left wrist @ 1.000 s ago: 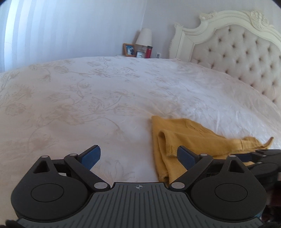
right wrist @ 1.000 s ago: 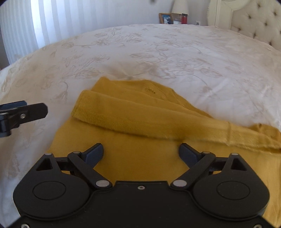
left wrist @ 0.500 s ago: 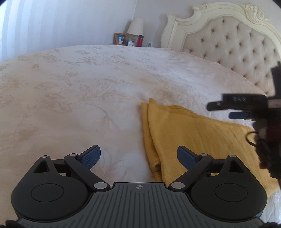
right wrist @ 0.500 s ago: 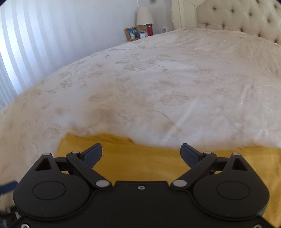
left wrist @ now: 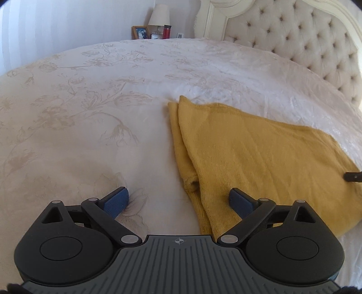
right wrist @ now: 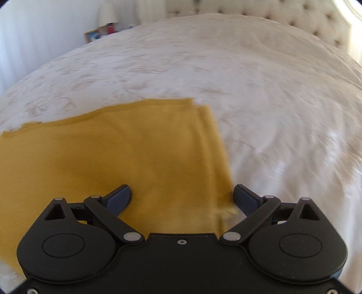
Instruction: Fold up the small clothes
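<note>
Folded mustard garment [left wrist: 260, 156] flat on bed [left wrist: 90, 113], left gripper [left wrist: 178, 201] spread wide astride its left edge, right gripper [right wrist: 182, 195] wide over right corner, view blurred, contact perhaps.

Garment [left wrist: 260, 153]: mustard yellow knit, plain, no print.
Bedspread [left wrist: 101, 113]: creamy white, woven with pale beige flowers and trailing stems.
Headboard [left wrist: 305, 43]: ivory, button-tufted, in a cream carved frame.
Left hand-held gripper [left wrist: 178, 202]: black body, grey ribbed plate, dark blue pads.
Right hand-held gripper [right wrist: 182, 196]: black, dark blue pads.
Lamp [left wrist: 159, 15]: off-white shade.
Bottle [left wrist: 166, 31]: red.
Picture frame [left wrist: 140, 32]: amber-brown.
</note>
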`<state>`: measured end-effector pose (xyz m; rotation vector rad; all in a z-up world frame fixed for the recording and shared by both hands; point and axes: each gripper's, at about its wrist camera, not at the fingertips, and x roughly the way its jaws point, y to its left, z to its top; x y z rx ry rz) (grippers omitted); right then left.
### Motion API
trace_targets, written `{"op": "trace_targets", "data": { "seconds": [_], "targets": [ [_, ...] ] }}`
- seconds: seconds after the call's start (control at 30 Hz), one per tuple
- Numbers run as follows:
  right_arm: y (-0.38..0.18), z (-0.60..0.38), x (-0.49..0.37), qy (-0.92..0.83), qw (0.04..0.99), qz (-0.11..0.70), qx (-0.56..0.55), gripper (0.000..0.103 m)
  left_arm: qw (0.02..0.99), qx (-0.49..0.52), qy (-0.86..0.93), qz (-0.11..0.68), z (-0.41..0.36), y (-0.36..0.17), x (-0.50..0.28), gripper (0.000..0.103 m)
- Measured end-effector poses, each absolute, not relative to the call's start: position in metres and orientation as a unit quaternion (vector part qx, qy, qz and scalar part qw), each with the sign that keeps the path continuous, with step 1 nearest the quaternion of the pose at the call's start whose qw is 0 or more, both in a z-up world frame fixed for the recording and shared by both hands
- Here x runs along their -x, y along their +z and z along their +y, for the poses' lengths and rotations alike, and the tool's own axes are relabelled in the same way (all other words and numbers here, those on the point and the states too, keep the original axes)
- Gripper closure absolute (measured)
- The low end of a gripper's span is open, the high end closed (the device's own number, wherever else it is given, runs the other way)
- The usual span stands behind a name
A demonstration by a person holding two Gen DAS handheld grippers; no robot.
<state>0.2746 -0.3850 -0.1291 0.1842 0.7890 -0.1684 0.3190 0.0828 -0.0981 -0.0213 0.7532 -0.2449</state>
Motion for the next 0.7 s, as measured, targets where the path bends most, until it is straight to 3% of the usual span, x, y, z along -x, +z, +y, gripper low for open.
{"op": "trace_targets", "data": {
  "seconds": [0.07, 0.7],
  "targets": [
    [-0.125, -0.391, -0.260, -0.089, 0.921, 0.363, -0.111, 0.005, 0.922, 0.009, -0.123, 0.367, 0.081, -0.101, -0.318, 0.000],
    [-0.159, -0.388, -0.186, -0.085, 0.943, 0.301, -0.116, 0.000, 0.939, -0.006, -0.127, 0.320, 0.078, -0.116, -0.305, 0.000]
  ]
}}
